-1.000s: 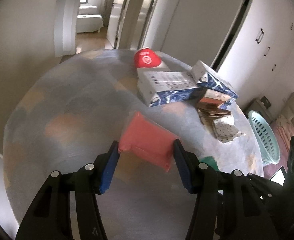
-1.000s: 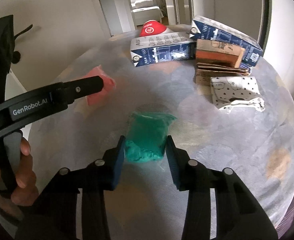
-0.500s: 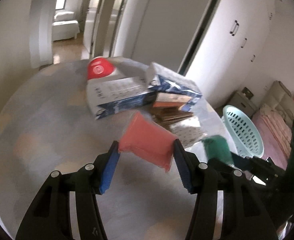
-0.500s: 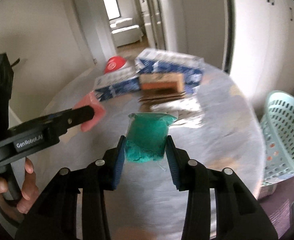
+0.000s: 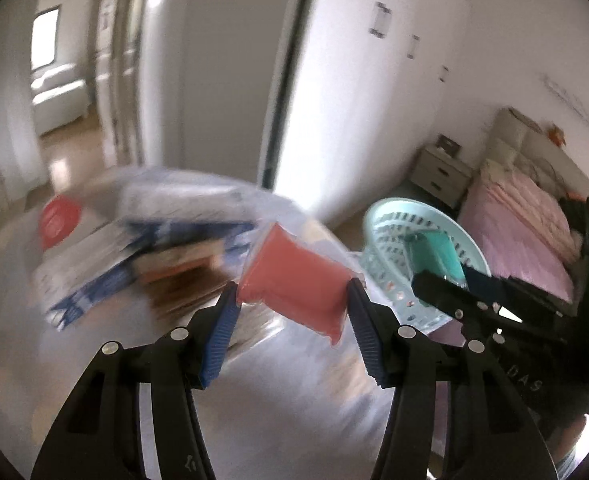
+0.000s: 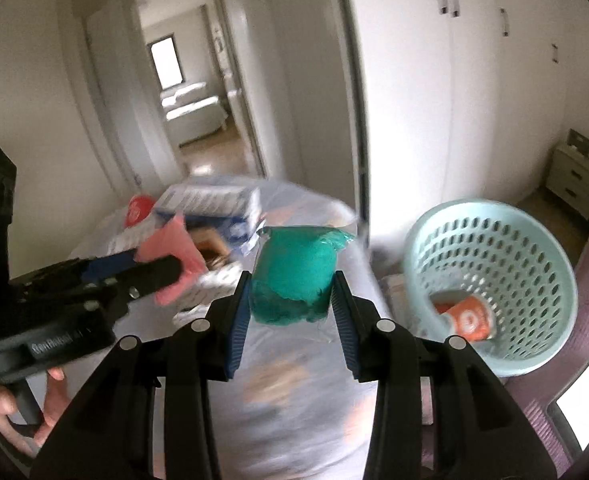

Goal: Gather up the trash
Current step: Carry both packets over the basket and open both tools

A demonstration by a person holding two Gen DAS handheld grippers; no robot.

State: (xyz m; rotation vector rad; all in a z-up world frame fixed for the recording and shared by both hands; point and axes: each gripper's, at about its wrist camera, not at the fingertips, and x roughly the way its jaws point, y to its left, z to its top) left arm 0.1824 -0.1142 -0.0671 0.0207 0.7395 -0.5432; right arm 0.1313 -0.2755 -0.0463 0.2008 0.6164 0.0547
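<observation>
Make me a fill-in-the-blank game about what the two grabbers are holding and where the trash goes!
1. The left gripper is shut on a ____ packet.
2. The right gripper is shut on a ____ packet.
3. The pale green basket already holds an ____ can.
4. The blue and white cartons lie on the ____.

Missing words: red; green; orange; table
</observation>
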